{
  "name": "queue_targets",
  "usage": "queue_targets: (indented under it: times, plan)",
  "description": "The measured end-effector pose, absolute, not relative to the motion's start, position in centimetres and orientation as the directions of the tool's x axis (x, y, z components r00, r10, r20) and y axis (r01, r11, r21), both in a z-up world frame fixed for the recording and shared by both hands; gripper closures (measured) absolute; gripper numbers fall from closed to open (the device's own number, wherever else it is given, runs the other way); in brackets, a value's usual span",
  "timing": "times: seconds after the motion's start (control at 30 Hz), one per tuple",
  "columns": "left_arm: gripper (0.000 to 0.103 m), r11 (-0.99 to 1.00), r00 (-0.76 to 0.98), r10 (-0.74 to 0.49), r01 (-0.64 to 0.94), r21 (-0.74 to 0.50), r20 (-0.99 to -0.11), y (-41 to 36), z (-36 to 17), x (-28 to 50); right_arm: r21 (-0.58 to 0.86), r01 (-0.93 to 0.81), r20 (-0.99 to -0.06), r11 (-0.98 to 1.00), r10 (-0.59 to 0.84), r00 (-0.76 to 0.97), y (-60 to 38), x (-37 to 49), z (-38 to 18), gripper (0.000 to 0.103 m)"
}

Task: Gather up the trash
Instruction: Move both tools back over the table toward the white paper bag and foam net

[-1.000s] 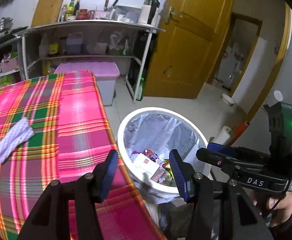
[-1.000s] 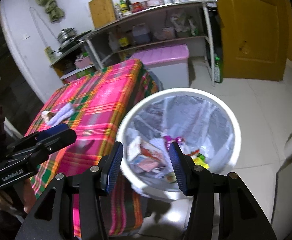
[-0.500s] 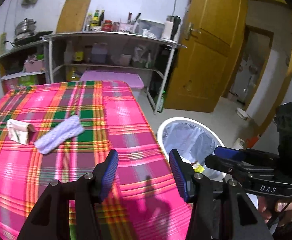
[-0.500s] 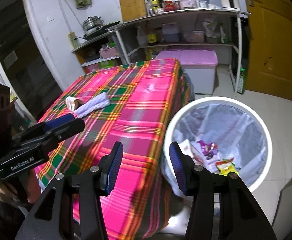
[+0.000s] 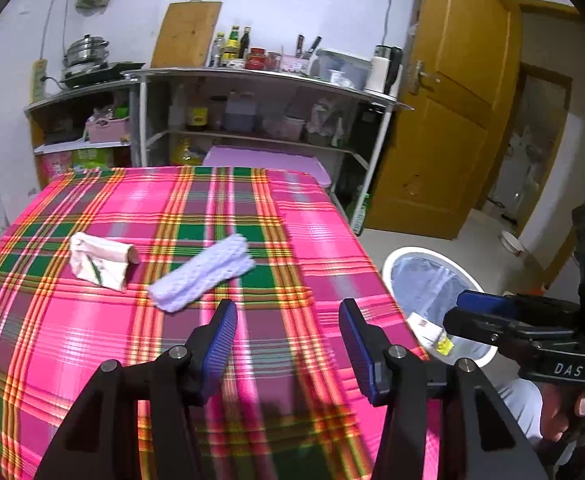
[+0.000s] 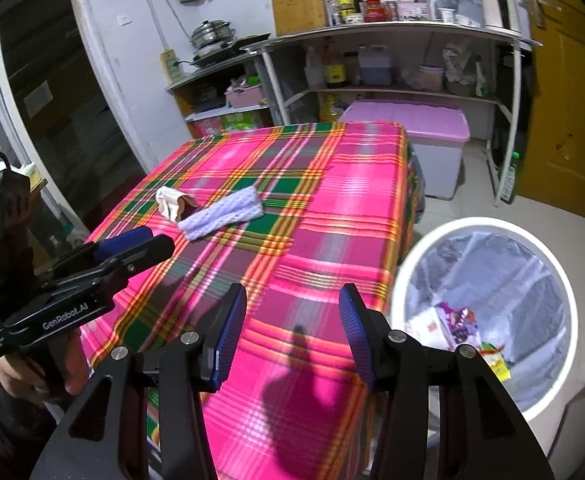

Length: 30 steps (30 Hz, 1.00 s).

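Desk point(image 5: 92, 360) w/ plaid cloth: 1; on it 1 crumpled white wrapper point(image 5: 99, 266) and 1 lilac knit cloth point(image 5: 202, 280). Hand-held gripper: 2, left hand-held gripper point(image 5: 288, 344) and right hand-held gripper point(image 6: 292, 332), ea. w/ 2 blue pads. White lined trash bin point(image 6: 564, 280): 1, several scraps inside, exact qty unclear; pink-lid storage box point(image 6: 408, 120): 1; wooden door point(image 5: 440, 128): 1.

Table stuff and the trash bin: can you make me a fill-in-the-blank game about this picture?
1. The purple knitted cloth lies on the plaid ____.
2. The white trash bin stands on the ____ beside the table.
3. The left gripper and the right gripper both hold ____.
4. The crumpled white wrapper lies ____ the purple cloth, not on top of it.

Missing words: tablecloth; floor; nothing; beside
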State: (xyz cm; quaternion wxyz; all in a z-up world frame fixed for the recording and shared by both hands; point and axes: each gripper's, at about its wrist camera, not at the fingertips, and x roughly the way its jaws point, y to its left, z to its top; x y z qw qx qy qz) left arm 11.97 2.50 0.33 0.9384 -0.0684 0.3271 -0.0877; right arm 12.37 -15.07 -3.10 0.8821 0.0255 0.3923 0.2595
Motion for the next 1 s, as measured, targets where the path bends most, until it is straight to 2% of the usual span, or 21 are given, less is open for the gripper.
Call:
queue_targets:
  times: [0.57, 1.0]
  plan:
    - [0.05, 0.978, 0.803, -0.082, -0.05, -0.204, -0.591, 10.9, -0.2, 11.4, 0.218, -0.566, -0.693, 0.795, 0.534, 0.483, -6.8, 15.4, -3.8, 0.054]
    - [0.05, 0.969, 0.795, -0.041, -0.117, -0.22, -0.605, 15.1, -1.4, 11.9, 0.18, -0.657, -0.712, 0.732, 0.558, 0.427, 0.6, 18.7, -5.0, 0.054]
